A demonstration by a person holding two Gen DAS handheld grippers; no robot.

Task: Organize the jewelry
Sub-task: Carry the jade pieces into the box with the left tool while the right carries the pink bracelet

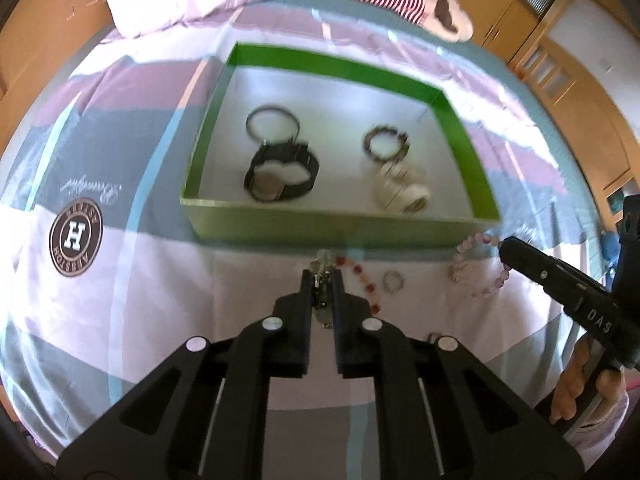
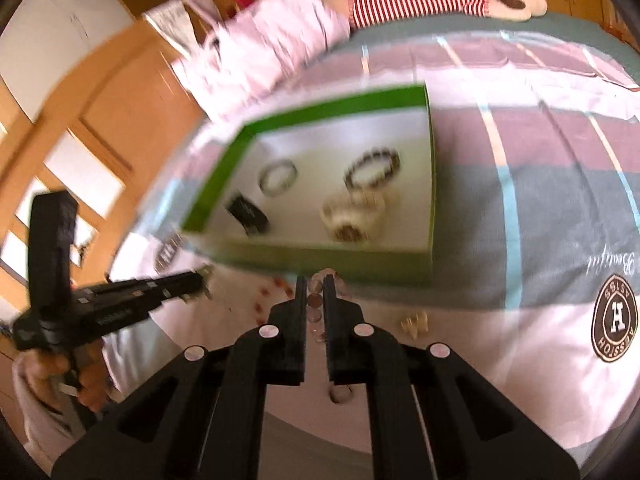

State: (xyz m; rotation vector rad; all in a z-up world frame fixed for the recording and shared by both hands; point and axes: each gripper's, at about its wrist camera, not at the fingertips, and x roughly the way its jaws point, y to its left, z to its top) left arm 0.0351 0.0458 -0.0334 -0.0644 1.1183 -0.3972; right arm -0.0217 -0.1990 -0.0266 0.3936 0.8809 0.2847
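Above the bedspread (image 1: 120, 320), both hand-held grippers (image 1: 323, 280) (image 2: 316, 284) tilt downward, seemingly clamping bracelets.

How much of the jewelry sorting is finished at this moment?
Done: four pieces lie in the green cardboard box. In hand: left gripper clamps a clear-and-red bead strand; right gripper clamps a pink bead bracelet. Left: small silver ring on the bedsheet.
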